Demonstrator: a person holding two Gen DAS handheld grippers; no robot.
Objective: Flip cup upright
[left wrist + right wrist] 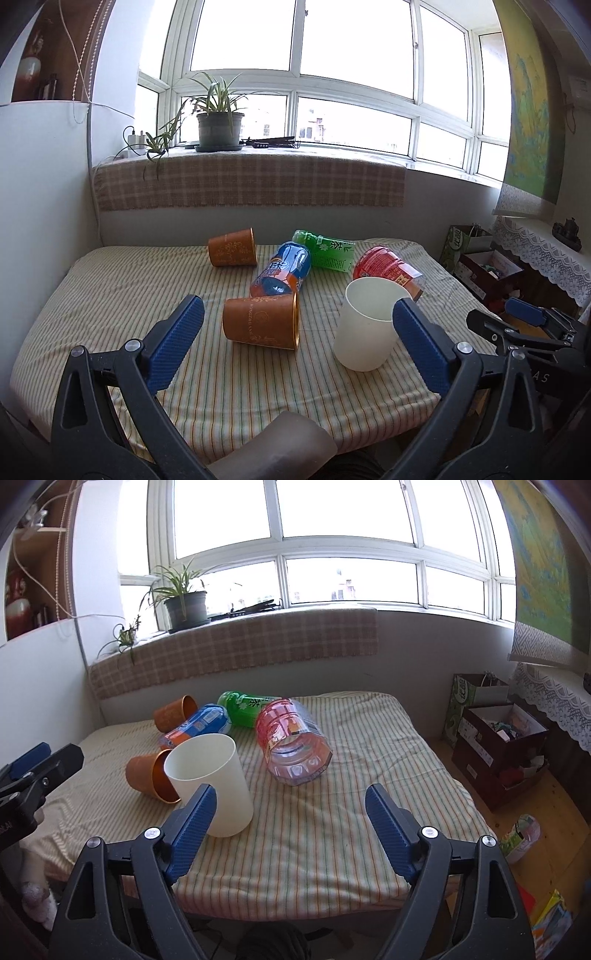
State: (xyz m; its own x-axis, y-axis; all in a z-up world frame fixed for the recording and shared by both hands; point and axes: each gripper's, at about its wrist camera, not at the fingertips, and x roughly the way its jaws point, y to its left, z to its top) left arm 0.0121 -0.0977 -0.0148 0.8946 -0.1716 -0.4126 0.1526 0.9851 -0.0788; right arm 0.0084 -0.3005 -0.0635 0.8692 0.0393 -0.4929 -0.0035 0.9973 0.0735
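A white cup (364,325) stands upright, mouth up, on the striped cloth; it also shows in the right wrist view (212,781). An orange cup (262,321) lies on its side just left of it, also seen from the right wrist (153,777). A second orange cup (232,247) lies on its side at the back (173,712). My left gripper (297,319) is open and empty, its fingers on either side of the near orange cup and white cup, short of them. My right gripper (291,806) is open and empty, its left finger (194,829) in front of the white cup.
A blue bottle (282,271), a green bottle (327,249) and a red bottle (291,742) lie on the table (110,295). Boxes (498,746) stand on the floor to the right. A potted plant (218,122) stands on the sill.
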